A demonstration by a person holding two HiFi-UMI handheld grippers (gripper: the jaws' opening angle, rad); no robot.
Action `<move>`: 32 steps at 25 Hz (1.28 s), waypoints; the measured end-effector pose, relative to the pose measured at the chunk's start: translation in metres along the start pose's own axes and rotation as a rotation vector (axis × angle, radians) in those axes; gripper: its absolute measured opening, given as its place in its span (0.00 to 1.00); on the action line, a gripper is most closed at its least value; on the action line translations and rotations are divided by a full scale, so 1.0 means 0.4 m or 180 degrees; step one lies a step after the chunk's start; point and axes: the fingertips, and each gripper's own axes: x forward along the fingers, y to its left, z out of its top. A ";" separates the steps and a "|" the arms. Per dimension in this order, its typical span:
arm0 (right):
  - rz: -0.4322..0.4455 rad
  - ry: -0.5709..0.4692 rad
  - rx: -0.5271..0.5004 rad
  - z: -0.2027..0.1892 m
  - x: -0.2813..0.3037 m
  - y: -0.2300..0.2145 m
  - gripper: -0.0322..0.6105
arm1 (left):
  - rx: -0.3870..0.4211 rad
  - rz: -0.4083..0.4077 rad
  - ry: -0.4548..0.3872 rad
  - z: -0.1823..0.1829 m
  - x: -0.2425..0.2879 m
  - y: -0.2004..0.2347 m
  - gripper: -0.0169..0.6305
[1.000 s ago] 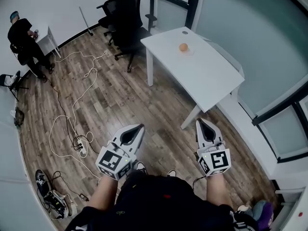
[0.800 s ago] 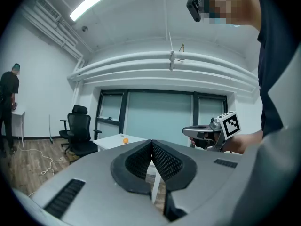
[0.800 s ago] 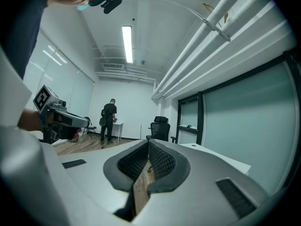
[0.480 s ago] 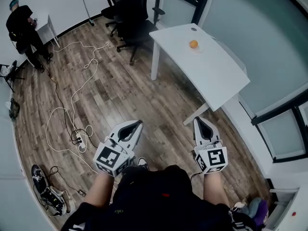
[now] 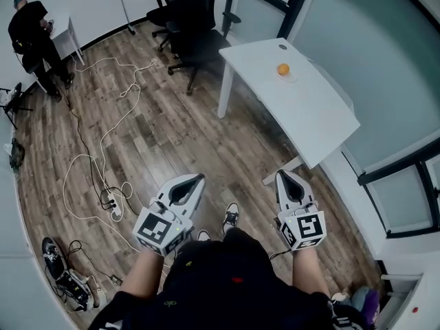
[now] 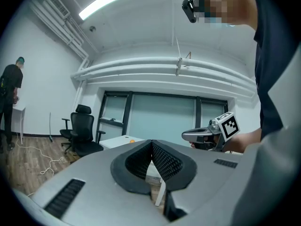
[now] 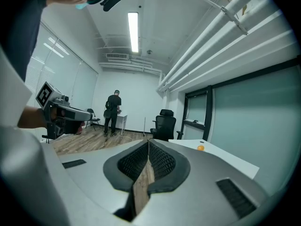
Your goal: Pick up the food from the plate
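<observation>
An orange piece of food (image 5: 283, 69) lies on a pale plate (image 5: 291, 75) near the far end of a white table (image 5: 309, 115). It shows as a small orange dot (image 7: 201, 148) in the right gripper view and is barely visible in the left gripper view. My left gripper (image 5: 199, 179) and right gripper (image 5: 282, 174) are held low in front of the person's body, far short of the table. Both have their jaws together with nothing between them. The right gripper (image 6: 186, 135) also appears in the left gripper view.
Black office chairs (image 5: 196, 19) stand past the table's far left end. White and black cables (image 5: 103, 163) and a power strip (image 5: 113, 205) trail over the wood floor at left. A person (image 5: 31, 36) stands by a small white desk at far left. Glass walls run along the right.
The view has advanced toward the table, which now sits a bit further right and lower in the frame. A shoe has appeared between the two grippers. Both grippers keep their pose.
</observation>
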 end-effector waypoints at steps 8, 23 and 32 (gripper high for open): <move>0.0104 -0.0086 -0.0008 0.009 0.170 -0.058 0.09 | 0.0010 0.0050 0.0069 0.000 0.095 0.112 0.06; 0.0138 -0.0135 0.0224 0.019 0.514 -0.474 0.09 | 0.0139 0.0236 0.0259 0.102 0.564 0.297 0.06; 0.0113 -0.0251 0.0428 -0.031 0.644 -0.752 0.09 | 0.0133 0.0114 0.0335 0.118 0.871 0.314 0.06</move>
